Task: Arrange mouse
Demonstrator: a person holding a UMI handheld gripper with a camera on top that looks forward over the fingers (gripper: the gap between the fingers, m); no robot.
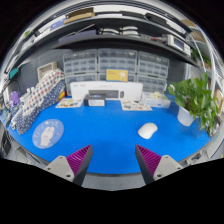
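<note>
A white computer mouse point(147, 130) lies on the blue table mat point(105, 135), ahead of the fingers and a little to the right, nearer the right finger. My gripper point(112, 158) is open and empty, held above the near edge of the mat, with its two purple pads point(82, 158) wide apart. Nothing stands between the fingers.
A round clear plate point(47, 133) lies on the mat at the left. A white device point(104, 94) and small items stand along the back. A potted green plant point(196, 98) stands at the right. A patterned cloth bundle point(35, 100) lies at the far left. Shelves with drawers rise behind.
</note>
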